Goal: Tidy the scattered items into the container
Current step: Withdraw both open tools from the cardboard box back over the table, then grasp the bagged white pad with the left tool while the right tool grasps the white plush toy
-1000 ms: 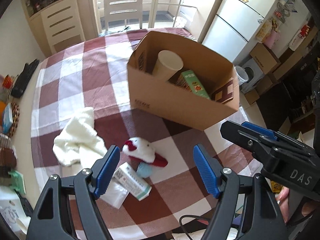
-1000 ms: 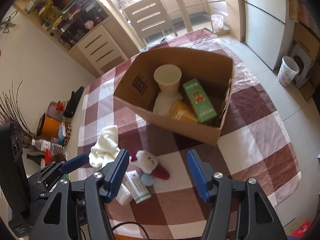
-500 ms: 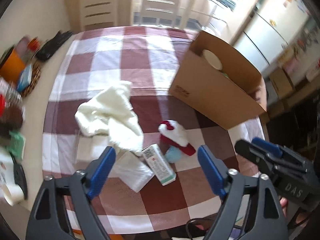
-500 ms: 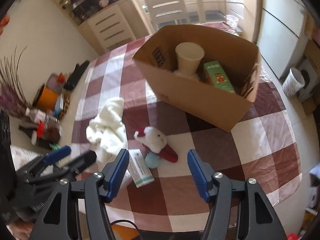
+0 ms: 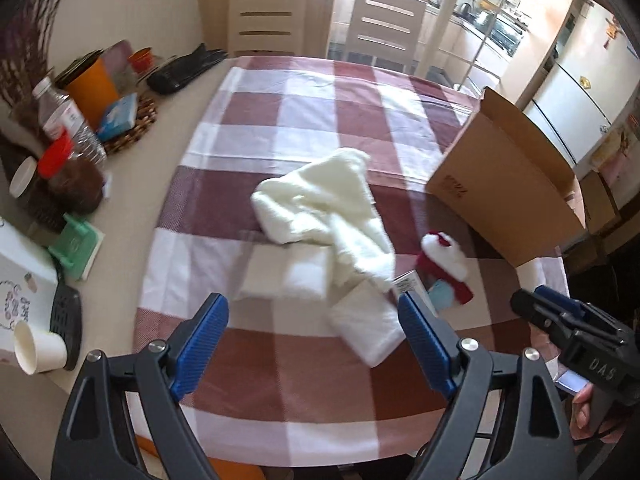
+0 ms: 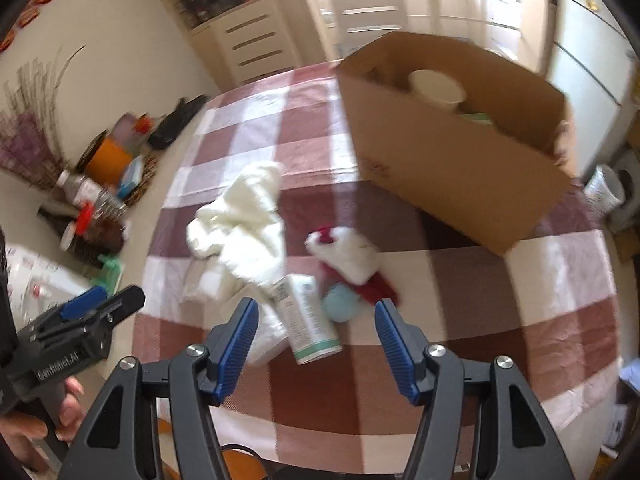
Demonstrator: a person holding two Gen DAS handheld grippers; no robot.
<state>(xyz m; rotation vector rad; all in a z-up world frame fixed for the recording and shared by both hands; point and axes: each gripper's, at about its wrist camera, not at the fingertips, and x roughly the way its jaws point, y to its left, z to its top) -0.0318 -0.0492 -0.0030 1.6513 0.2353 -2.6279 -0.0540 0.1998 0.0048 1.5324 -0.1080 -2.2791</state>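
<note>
Holding both tools above the checked surface (image 5: 288,112), I see my left tool (image 5: 314,338) gaping wide and empty, its jaws having just been opening, over a white towel (image 5: 332,204) and a flat white packet (image 5: 368,328). My right tool (image 6: 316,344) is about half open and grips nothing, poised over a white-and-green carton (image 6: 308,316) lying beside a red-and-white plush toy (image 6: 352,260). The cardboard box (image 6: 452,172) stands farther back, with a paper cup (image 6: 438,86) inside.

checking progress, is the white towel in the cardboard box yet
No, the white towel lies crumpled on the checked cloth, apart from the cardboard box.
</note>
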